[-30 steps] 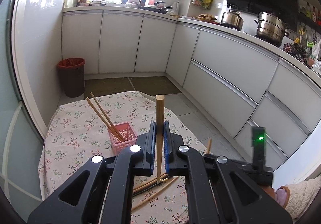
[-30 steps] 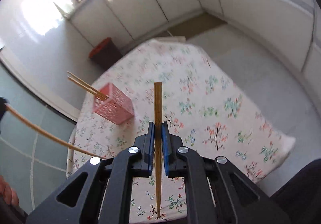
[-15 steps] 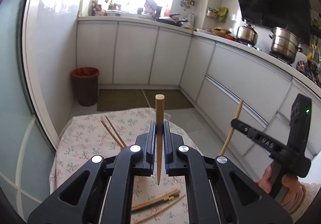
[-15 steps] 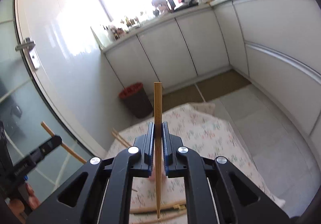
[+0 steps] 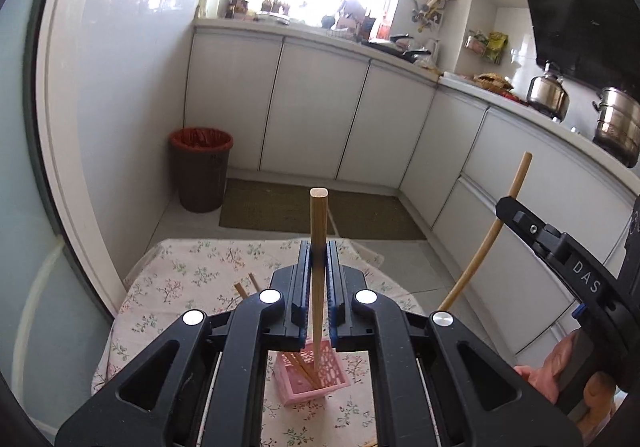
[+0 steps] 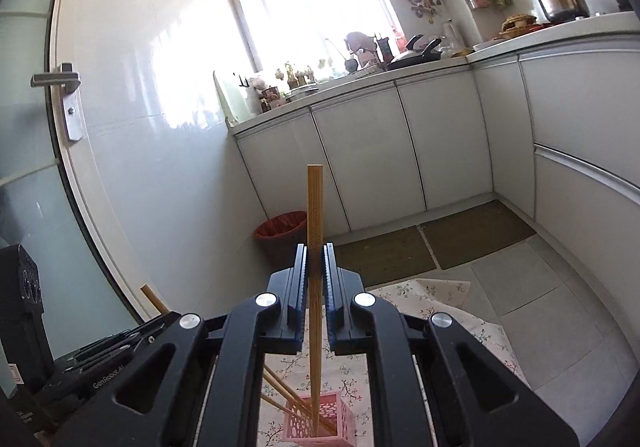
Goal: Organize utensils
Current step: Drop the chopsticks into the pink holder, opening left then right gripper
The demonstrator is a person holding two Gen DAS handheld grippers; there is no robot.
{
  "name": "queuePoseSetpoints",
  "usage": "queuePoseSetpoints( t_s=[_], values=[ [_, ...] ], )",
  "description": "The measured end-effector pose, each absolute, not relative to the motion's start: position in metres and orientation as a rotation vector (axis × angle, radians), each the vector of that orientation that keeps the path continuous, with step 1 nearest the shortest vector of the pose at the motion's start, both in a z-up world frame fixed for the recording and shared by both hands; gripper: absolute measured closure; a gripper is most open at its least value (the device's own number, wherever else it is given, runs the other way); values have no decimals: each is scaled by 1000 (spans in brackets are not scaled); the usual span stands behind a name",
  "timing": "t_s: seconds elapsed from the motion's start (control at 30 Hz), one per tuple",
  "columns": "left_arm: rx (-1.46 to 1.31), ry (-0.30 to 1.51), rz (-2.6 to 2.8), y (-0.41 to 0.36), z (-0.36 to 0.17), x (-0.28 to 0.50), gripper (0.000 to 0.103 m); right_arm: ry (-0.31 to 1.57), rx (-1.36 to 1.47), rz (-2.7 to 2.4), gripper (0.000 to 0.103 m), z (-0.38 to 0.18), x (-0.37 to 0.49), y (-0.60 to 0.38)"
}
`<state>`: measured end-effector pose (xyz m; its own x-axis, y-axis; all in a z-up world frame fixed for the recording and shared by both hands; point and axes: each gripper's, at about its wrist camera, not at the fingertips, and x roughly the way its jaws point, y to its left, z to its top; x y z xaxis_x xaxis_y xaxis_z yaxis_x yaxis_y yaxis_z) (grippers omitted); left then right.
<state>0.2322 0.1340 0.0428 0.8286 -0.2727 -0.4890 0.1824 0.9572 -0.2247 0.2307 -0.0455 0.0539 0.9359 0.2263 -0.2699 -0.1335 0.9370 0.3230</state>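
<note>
Held one chopstick (image 5: 318, 247) upright in the left gripper (image 5: 318, 287), jaws pinched tight on its shaft, thick end up, thin tip hanging just over the open top of the pink basket (image 5: 316, 377) on the floral tablecloth (image 5: 188, 279). Likewise clamped a second chopstick (image 6: 314, 267) near vertical in the right gripper (image 6: 314, 283), tip showing right at the basket's mouth. Leaned two more sticks (image 5: 298, 363) inside the basket already. Judged both tips to be directly above the basket, long axes pointing down into it; could not tell which hand was nearer.
</note>
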Motion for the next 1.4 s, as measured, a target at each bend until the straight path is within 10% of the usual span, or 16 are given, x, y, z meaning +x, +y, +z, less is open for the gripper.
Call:
queuePoseSetpoints(
  t_s=[0.13, 0.2, 0.77, 1.07, 1.4],
  values=[
    [-153, 576, -268, 133, 14, 238, 89, 333, 300, 186, 95, 25, 251, -35],
    [-174, 531, -268, 140, 14, 231, 68, 337, 300, 186, 95, 15, 259, -30],
    [-172, 423, -46, 171, 37, 205, 56, 427, 201, 180, 93, -31, 266, 5],
    [-158, 452, -25, 163, 34, 190, 40, 408, 189, 128, 79, -7, 227, -16],
    [-110, 444, -3, 138, 42, 158, 16, 417, 226, 42, 40, 6, 175, -41]
  ],
)
